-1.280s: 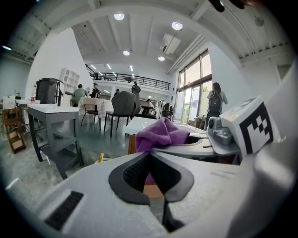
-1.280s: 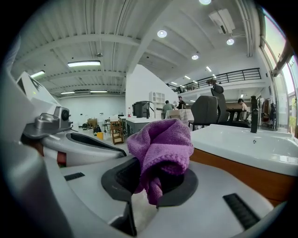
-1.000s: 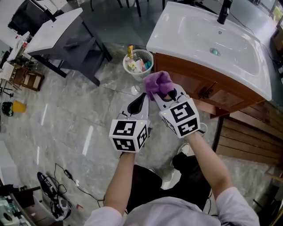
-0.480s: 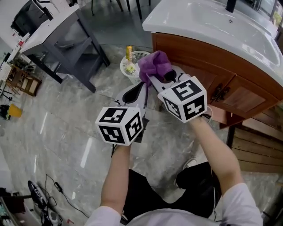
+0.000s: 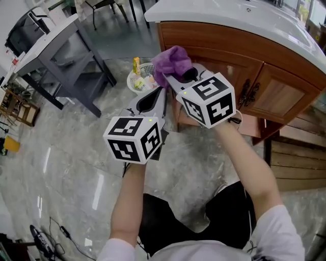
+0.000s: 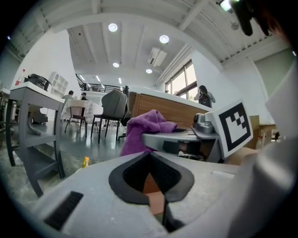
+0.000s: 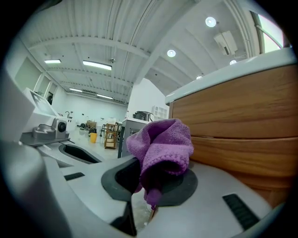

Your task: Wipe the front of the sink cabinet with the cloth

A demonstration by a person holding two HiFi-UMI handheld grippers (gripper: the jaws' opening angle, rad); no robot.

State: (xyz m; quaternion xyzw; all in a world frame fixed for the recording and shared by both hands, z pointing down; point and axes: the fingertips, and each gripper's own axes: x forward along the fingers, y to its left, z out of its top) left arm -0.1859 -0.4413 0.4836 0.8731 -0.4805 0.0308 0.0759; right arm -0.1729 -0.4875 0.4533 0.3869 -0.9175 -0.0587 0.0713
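A view from above shows a person's two bare forearms reaching forward, each hand holding a gripper topped with a black-and-white marker cube. The right gripper (image 5: 184, 76) is raised towards the left end of a wooden sink cabinet (image 5: 229, 43). Its jaws are clamped on a bunched purple cloth (image 5: 173, 62). The cloth sticks up above the jaw tips, right by the cabinet's front near its left corner; whether it touches the wood cannot be told. In the right gripper view, the cloth (image 7: 163, 144) fills the gap between the jaws of the right gripper (image 7: 153, 183), with the horizontal wood panels of the cabinet (image 7: 233, 121) just beside it on the right.

The left gripper (image 5: 160, 96) is held just to the left of the right one and slightly lower. In the left gripper view, the jaws of the left gripper (image 6: 149, 155) are closed together at the tips with nothing between them, and the cloth (image 6: 142, 130) shows beyond them.

The white sink (image 5: 229, 15) tops the cabinet. Two cabinet doors with dark handles (image 5: 246, 94) lie to the right of the grippers. A white basket (image 5: 138, 77) holding small items stands on the grey marbled floor (image 5: 61, 153) beside the cabinet's left end. A grey desk (image 5: 61, 46) stands further left.
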